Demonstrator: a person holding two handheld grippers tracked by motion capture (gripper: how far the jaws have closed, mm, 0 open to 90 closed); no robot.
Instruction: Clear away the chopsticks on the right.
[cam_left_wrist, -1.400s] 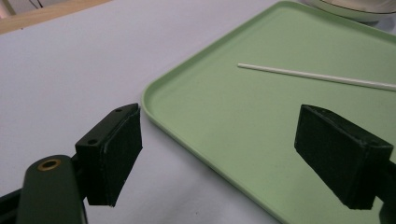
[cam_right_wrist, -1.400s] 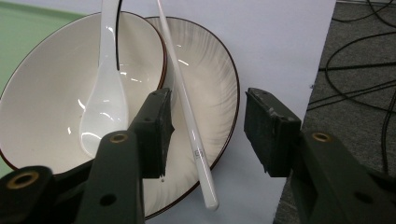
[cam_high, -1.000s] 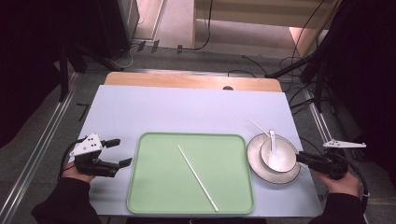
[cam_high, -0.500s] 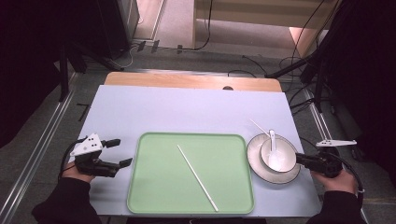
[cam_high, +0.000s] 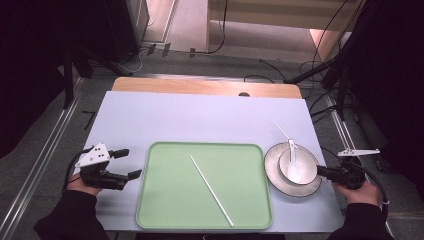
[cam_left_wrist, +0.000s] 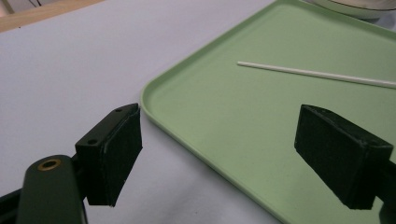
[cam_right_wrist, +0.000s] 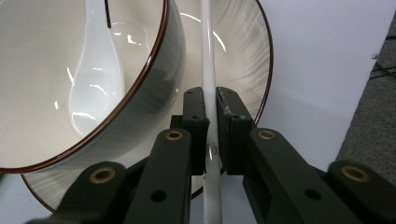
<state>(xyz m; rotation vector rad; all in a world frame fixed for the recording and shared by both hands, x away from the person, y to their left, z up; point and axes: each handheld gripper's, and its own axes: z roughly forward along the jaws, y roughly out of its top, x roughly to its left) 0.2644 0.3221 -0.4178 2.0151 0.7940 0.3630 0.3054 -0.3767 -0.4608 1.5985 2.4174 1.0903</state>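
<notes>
Gripping a slim white chopstick (cam_right_wrist: 208, 70), the right gripper (cam_right_wrist: 210, 121) has just been closing its fingers (cam_right_wrist: 195, 116), and the pads now press the stick from both sides; the chopstick is smooth, glossy and straight, lying across the white plate (cam_right_wrist: 243, 56) just beside the bowl (cam_right_wrist: 154, 65), whose rim is edged in brown; a white ceramic spoon (cam_right_wrist: 95, 79) rests inside the bowl. From the high view the same chopstick (cam_high: 282, 131) is a thin line slanting off the plate's far edge, and the grip itself is too small to make out there; that view adds a second chopstick (cam_high: 211, 190) lying diagonally in the green tray (cam_high: 160, 210) on the pale worktop (cam_high: 200, 120). The left gripper (cam_high: 125, 163) sits just left of the tray, its fingers (cam_left_wrist: 114, 154) spread wide and holding nothing.
</notes>
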